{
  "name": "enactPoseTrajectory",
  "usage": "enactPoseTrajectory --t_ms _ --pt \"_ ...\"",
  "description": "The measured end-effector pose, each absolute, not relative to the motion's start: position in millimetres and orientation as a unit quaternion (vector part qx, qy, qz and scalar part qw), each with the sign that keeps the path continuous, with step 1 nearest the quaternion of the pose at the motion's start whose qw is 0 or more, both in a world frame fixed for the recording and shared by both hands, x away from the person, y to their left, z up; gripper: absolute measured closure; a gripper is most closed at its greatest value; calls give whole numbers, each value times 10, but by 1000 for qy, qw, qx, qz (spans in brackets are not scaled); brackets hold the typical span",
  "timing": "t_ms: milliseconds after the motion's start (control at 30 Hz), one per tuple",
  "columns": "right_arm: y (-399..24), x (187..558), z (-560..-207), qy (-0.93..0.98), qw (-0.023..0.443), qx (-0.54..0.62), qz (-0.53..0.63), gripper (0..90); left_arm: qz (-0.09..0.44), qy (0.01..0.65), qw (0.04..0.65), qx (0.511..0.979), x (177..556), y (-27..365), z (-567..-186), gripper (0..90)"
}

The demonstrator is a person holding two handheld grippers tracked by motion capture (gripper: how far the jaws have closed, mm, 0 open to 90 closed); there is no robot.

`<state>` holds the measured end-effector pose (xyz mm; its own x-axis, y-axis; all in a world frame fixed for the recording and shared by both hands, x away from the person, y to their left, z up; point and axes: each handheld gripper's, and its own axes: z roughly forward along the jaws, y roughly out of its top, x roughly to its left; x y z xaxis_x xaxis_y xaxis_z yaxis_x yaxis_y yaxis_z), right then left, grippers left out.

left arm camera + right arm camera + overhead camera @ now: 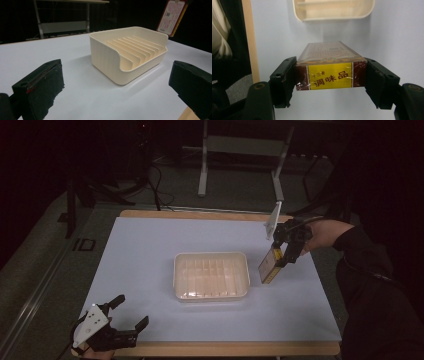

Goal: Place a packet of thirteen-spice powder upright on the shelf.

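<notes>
A cream plastic tray (pixel 211 275) with ribbed dividers sits in the middle of the white table mat; it stands close ahead in the left gripper view (pixel 105 50) and at the top of the right gripper view (pixel 333 11). My right gripper (pixel 285 254) is shut on a dark red box with a yellow label (pixel 268 265), held tilted in the air just right of the tray. The box's yellow end (pixel 330 75) sits squeezed between both black jaws. My left gripper (pixel 131 314) rests open at the table's front left corner, nothing between its jaws (pixel 115 85).
The white mat (pixel 140 265) covers a wooden table whose edge (pixel 210 349) runs along the front. A metal table frame (pixel 202 165) stands on the dark floor behind. A dark sleeve (pixel 370 285) reaches in from the right.
</notes>
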<state>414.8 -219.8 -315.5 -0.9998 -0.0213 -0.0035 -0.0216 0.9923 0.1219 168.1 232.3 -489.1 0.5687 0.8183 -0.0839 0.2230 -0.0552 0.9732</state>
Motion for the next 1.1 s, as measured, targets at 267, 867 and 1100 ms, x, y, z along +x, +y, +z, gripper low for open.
enactPoseTrajectory --t_ms 267,867,1100 --pt "-2017 4104 -2938 997 6 4 71 311 261 381 569 680 1685 2315 -4891 0" --pt "-1546 4016 -2839 995 2 -35 91 316 258 377 571 682 1696 2312 -4889 0" --pt "-1369 3963 -2834 993 1 -54 107 318 255 373 573 684 1722 2299 -4887 0"
